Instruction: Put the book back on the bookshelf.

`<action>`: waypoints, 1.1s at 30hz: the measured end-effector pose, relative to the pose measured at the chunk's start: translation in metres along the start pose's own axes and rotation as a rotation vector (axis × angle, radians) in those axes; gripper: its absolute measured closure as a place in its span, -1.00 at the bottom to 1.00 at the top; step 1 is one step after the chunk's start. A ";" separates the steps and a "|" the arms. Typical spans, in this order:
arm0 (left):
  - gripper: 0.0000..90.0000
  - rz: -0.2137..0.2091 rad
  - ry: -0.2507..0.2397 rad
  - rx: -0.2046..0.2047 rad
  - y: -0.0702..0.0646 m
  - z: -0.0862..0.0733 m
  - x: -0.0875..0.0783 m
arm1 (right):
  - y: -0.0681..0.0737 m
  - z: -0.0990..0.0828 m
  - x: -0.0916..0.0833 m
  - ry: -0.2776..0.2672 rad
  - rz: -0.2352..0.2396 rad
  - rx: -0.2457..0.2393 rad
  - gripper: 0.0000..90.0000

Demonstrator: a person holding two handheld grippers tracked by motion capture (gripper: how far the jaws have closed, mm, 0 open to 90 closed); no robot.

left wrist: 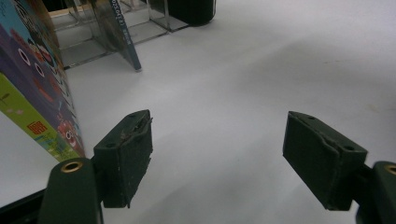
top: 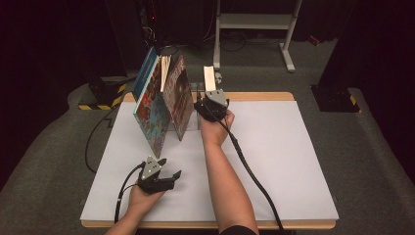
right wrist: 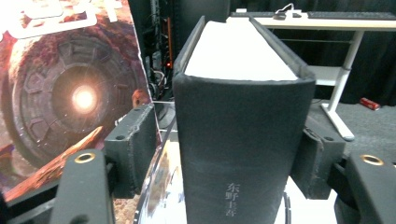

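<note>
Nearest the camera in the high view: left gripper point(top: 172, 174), held low over the near-left part of the white table point(top: 274, 161), jaws spread wide, nothing between them. Same state confirmed in the left gripper view point(left wrist: 217, 154): both pads clear of the bare surface.

Right gripper point(top: 211, 105) positioned at the far edge of the table, just right of centre, around a thick black book point(top: 210, 78) standing upright on its lower edge with white page block facing up. In the right gripper view point(right wrist: 224, 154), black book point(right wrist: 238, 135) set between the jaws with spine toward the camera; small gap visible on the left side, right pad just beside the cover. Grip released, no pressing on the covers seen.

Left of the black book: two large picture books in a clear stand, one with a round glowing design point(top: 180, 98) and one with a blue cartoon cover point(top: 149, 105), both leaning.
</note>
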State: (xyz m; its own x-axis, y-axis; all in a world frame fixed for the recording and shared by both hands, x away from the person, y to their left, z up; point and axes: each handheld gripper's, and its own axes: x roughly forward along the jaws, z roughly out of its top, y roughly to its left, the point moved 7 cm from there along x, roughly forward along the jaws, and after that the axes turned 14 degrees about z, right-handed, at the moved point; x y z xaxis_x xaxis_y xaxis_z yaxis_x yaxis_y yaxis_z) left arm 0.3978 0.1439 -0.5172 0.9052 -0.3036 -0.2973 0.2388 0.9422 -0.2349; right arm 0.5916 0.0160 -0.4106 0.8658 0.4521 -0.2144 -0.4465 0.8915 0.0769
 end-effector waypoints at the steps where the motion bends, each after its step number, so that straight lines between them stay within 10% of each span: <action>1: -0.46 0.000 0.000 -0.001 0.000 0.000 0.000 | 0.000 0.000 0.000 0.003 0.005 0.001 -0.35; 33: -0.46 -0.001 -0.006 0.006 -0.001 0.000 0.000 | 0.006 -0.008 -0.019 0.002 0.071 -0.011 -0.53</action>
State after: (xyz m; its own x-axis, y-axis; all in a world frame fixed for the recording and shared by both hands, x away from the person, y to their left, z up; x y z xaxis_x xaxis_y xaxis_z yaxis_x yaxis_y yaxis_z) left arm 0.3973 0.1431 -0.5170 0.9073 -0.3034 -0.2913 0.2414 0.9428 -0.2299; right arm 0.5704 0.0121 -0.4140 0.8315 0.5138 -0.2111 -0.5089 0.8570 0.0813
